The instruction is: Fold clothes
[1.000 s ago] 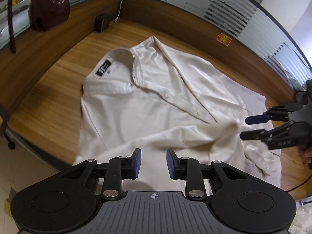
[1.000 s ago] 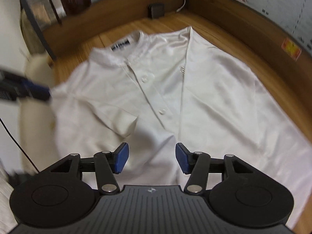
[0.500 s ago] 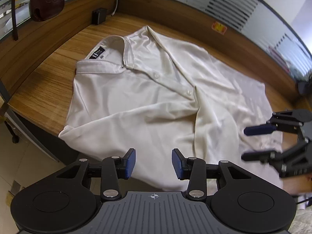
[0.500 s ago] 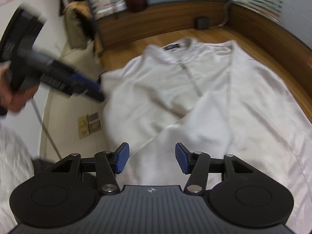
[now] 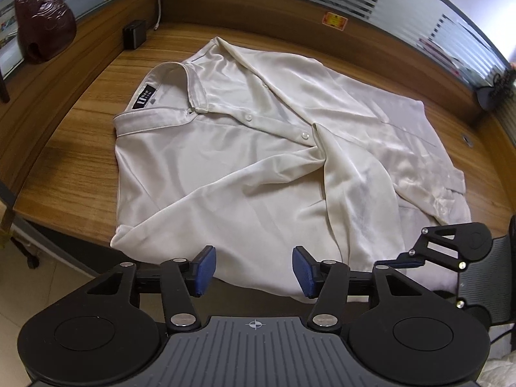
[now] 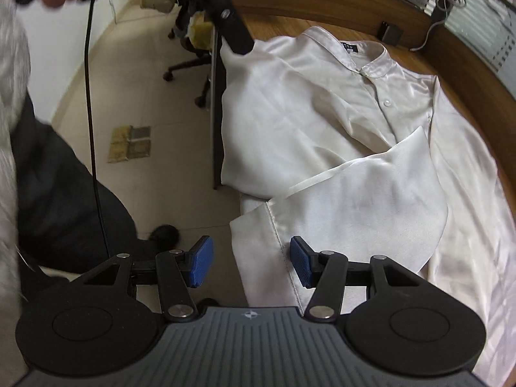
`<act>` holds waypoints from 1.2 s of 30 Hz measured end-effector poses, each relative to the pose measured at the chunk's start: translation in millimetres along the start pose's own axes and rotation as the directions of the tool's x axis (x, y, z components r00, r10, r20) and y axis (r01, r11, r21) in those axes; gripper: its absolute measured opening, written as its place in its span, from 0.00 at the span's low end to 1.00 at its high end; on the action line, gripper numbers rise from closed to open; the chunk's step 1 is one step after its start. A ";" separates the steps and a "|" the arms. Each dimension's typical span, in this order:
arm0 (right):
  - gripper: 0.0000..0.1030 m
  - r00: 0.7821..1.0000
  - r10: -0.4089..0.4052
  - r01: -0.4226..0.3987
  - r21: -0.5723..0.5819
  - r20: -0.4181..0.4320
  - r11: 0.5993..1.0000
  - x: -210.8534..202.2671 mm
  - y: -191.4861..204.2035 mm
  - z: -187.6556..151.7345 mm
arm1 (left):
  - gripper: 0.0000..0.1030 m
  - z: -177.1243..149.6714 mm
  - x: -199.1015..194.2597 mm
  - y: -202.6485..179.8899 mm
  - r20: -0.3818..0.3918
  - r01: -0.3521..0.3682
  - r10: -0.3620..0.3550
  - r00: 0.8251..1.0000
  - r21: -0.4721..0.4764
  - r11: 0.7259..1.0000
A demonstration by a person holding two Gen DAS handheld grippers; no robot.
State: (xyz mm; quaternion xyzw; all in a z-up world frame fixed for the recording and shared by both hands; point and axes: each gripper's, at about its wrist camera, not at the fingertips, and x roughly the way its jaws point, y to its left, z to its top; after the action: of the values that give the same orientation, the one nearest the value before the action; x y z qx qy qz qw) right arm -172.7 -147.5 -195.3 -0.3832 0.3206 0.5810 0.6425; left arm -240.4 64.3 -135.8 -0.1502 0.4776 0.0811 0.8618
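Observation:
A cream satin button shirt [image 5: 258, 148] lies front up on the wooden desk [image 5: 74, 148], collar at the far left, one sleeve folded across its front. Its near edge hangs over the desk's front edge. My left gripper [image 5: 253, 271] is open and empty, just short of that hanging edge. My right gripper [image 6: 248, 262] is open and empty over the hem corner of the shirt [image 6: 338, 148]. The right gripper also shows in the left wrist view [image 5: 429, 254] at the shirt's lower right. The left gripper's body [image 6: 225, 9] shows in the right wrist view above the shirt's shoulder.
A dark red vase [image 5: 43, 29] stands on the ledge at the far left. A small black box [image 5: 134, 34] with a cable sits at the desk's back. A raised wooden rim [image 5: 290, 9] bounds the desk behind. Office chairs [image 6: 190, 61] stand on the tiled floor [image 6: 135, 103].
Both grippers have pulled back toward the near edge of the desk and stay open. The right gripper has swung to the shirt's hem corner. The folded sleeve lies across the shirt's front.

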 end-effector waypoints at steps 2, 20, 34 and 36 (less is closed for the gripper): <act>0.56 1.000 -0.029 0.029 -0.017 -0.002 0.999 4.1 0.6 -1.5 | 0.56 0.8 1.2 0.8 -0.008 0.001 -0.001 1.000 0.017 1.000; 0.03 0.977 -0.134 0.043 0.465 0.165 0.884 -79.8 -114.8 -14.7 | 0.58 7.5 -3.1 -2.9 0.057 -0.042 0.045 0.997 -0.042 0.998; 0.03 0.967 -0.215 0.102 0.571 0.134 0.815 -97.5 -285.9 -5.4 | 0.58 2.8 1.1 -28.0 0.117 -0.122 0.141 0.983 -0.159 0.980; 0.03 0.970 -0.210 0.102 0.586 0.119 0.804 -93.2 -307.3 -4.4 | 0.58 2.9 2.2 -32.8 0.122 -0.134 0.155 0.980 -0.167 0.977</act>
State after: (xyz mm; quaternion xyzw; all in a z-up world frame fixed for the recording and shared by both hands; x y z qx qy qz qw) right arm 121.3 -207.6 -80.7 -0.1430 0.3896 0.4338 0.7997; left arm -227.7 34.4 -130.3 -0.1773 0.4204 0.1912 0.8691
